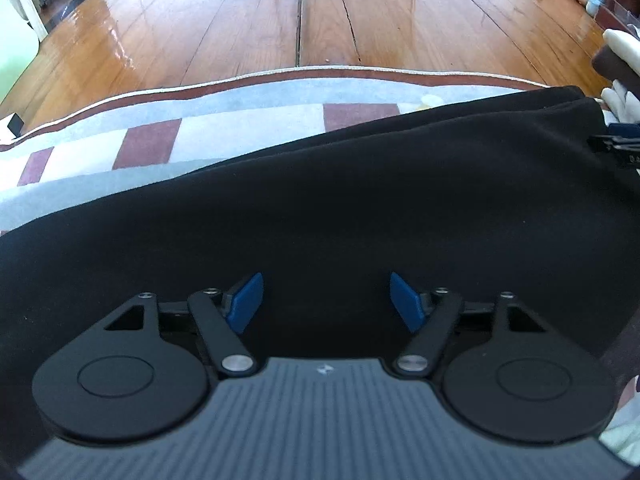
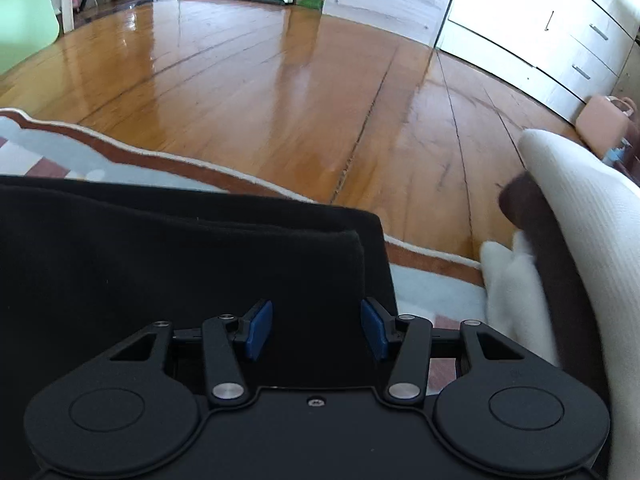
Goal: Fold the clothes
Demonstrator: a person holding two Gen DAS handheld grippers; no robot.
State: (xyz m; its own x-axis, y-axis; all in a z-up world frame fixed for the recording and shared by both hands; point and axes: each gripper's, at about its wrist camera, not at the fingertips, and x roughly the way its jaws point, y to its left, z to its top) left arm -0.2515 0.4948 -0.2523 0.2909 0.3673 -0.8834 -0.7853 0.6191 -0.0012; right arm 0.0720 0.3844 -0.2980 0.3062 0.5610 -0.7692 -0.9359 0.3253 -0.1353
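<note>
Left wrist cam: left gripper [image 1: 326, 300] jaws wide apart w/ nothing pinched, blue pads over the black garment [image 1: 360, 184], which lies folded on the patterned rug [image 1: 152, 136]; wood floor [image 1: 248, 20] beyond. Right wrist cam: right gripper [image 2: 316, 330] jaws apart, nothing clamped, above garment's layered right edge; cream-and-brown cloth [image 2: 560, 220] at right.

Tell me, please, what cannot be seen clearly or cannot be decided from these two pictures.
- Black garment: its type is unclear; the left gripper body covers its near part in the left wrist view.
- Right gripper: contact between pads and cloth cannot be told in the right wrist view.
- White cloth: blurred, cut by the right edge.
- Rug: mostly under the garment.
</note>
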